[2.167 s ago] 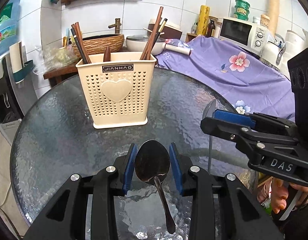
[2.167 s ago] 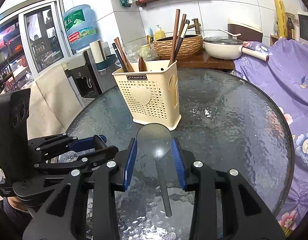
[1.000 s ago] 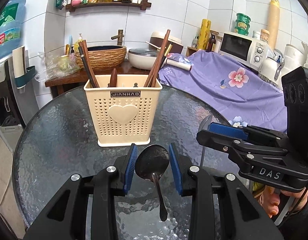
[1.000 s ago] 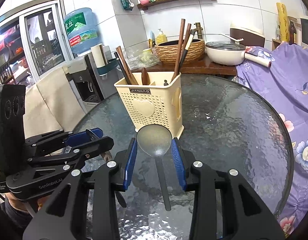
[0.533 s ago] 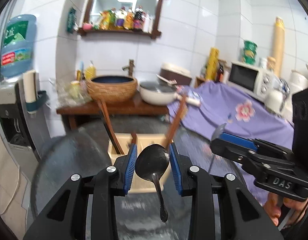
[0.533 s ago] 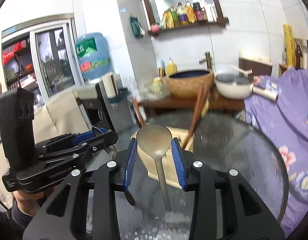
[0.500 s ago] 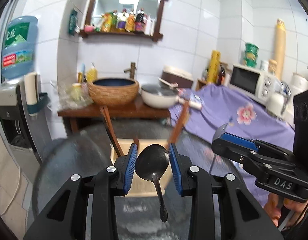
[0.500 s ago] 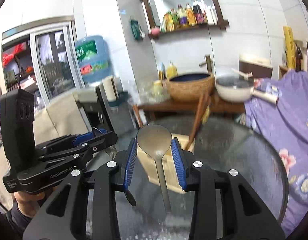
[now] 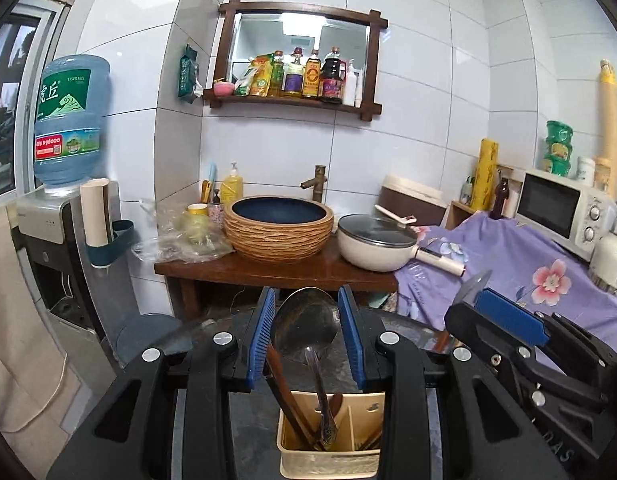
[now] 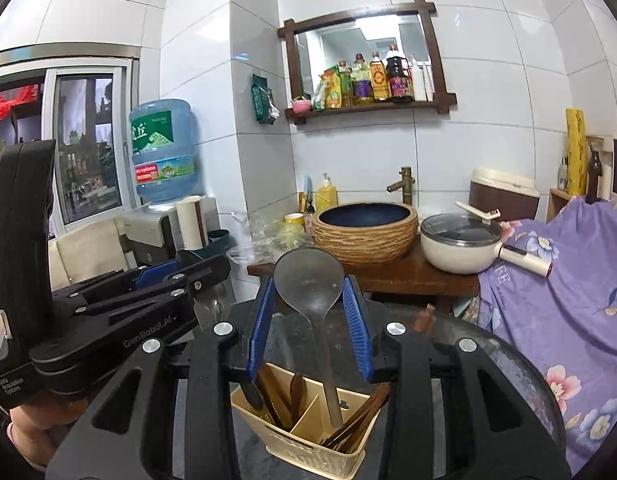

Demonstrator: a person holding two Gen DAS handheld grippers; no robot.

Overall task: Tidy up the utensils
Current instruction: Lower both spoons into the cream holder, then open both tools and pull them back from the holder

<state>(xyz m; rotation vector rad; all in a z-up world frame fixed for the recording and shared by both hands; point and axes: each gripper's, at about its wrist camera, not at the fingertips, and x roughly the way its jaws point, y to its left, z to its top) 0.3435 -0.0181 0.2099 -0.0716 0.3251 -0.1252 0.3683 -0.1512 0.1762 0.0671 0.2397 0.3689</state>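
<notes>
A dark metal spoon is clamped by its bowl between the blue pads of the left gripper. Its handle hangs down into the left compartment of a cream utensil basket, beside brown chopsticks that lean in the same compartment.

In the right wrist view, a second, grey spoon is gripped the same way by the right gripper, bowl uppermost between the blue pads. Its handle reaches down into the basket, into the compartment right of the divider, close to a bundle of chopsticks slanted in the basket's right corner. Only this view shows that bundle clearly, along with a small wooden spoon standing in the left compartment.

The basket is seen from above in both views, standing on a round glass desk; whether either handle touches the basket's bottom cannot be told.

Each camera catches the other gripper from the side: the right gripper appears at the right edge of the left view, and the left gripper at the left of the right view, with fingers of a hand visible beneath it.

Beyond the desk, a woven basin, a lidded white pan and a purple floral cloth are seen in both views. A microwave is shown fully only by the left camera, a window only by the right.
</notes>
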